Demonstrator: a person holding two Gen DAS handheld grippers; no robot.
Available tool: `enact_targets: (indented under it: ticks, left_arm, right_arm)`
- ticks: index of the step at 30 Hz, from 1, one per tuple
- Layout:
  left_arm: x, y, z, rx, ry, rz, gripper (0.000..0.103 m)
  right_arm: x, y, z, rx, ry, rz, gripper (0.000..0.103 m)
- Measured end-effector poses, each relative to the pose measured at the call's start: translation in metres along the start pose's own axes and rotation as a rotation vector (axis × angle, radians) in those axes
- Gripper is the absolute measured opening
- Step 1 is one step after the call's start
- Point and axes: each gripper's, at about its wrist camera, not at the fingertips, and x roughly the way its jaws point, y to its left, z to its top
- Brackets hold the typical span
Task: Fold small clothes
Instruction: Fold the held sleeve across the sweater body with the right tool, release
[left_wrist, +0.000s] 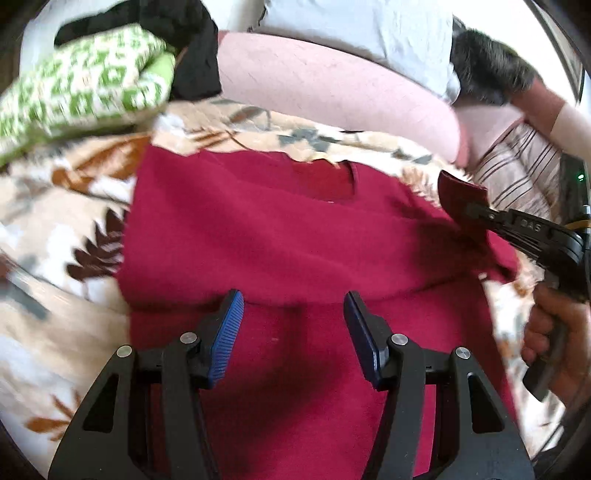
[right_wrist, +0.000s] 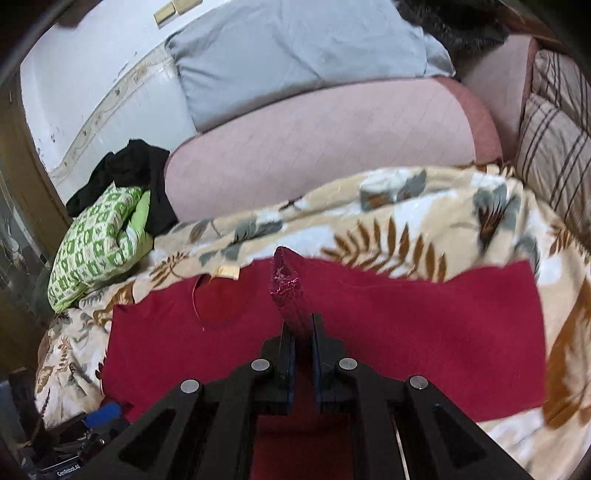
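Right tongs are clamped on a bunched fold of the red garment, the pinched cloth standing up between the dark pads at 12 o'clock from the tool, while the rest of the garment spreads flat to 9 and 3 o'clock beneath it. From the left wrist view, the same right tongs enter from 3 o'clock, a hand on the grip, lifting the garment's edge off the leaf-print blanket. Left tongs hang with their blue pads apart and nothing between them, directly above the near part of the red garment, which fills the view from 6 o'clock up to the centre; whether the pads touch the cloth cannot be told. Its neckline lies toward 12 o'clock. Beyond the blanket, at 12 o'clock, sits a pink cushion with a grey pillow behind it. At 10 o'clock rests a green patterned bundle beside a black garment; striped pillows are at 2 o'clock.
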Motion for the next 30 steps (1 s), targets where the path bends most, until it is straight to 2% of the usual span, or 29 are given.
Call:
enact_targets:
  ticks: [9,15,18,19,20,21,22,23,24,25,29,30]
  left_arm:
    - [0.004,-0.003,-0.007,0.021,0.024,0.022,0.056]
    - [0.009,-0.002,-0.007,0.005,0.040,0.017,0.056]
    - [0.013,0.002,-0.008,-0.021,0.057,-0.007,0.056]
    - [0.014,0.003,-0.008,-0.029,0.060,-0.017,0.056]
    - [0.014,0.004,-0.008,-0.037,0.059,-0.032,0.056]
    - [0.013,0.005,-0.008,-0.041,0.055,-0.049,0.056]
    - [0.011,0.006,-0.007,-0.048,0.050,-0.070,0.056]
    - [0.009,0.005,-0.006,-0.058,0.043,-0.103,0.056]
    - [0.008,0.003,-0.003,-0.063,0.033,-0.158,0.056]
    - [0.007,0.000,0.000,-0.066,0.029,-0.196,0.056]
    - [0.009,-0.020,0.013,-0.030,0.029,-0.302,0.056]
    - [0.016,-0.029,0.016,-0.010,0.054,-0.345,0.056]
  right_arm:
    - [0.020,-0.012,-0.060,-0.024,0.039,-0.073,0.007]
    - [0.013,0.002,-0.063,-0.092,0.001,-0.096,0.007]
    - [0.019,0.024,-0.063,-0.128,0.028,-0.054,0.007]
    - [0.026,0.034,-0.065,-0.159,0.062,-0.059,0.009]
    - [0.034,0.043,-0.068,-0.200,0.095,-0.110,0.011]
    - [0.045,0.049,-0.071,-0.238,0.136,-0.157,0.015]
    - [0.046,0.052,-0.072,-0.246,0.135,-0.162,0.022]
    - [0.044,0.053,-0.071,-0.242,0.129,-0.144,0.029]
    - [0.042,0.052,-0.070,-0.230,0.133,-0.109,0.048]
    - [0.037,0.052,-0.071,-0.214,0.139,-0.060,0.053]
    - [0.002,0.050,-0.074,-0.195,0.117,-0.035,0.055]
    - [-0.010,0.048,-0.077,-0.177,0.108,-0.030,0.056]
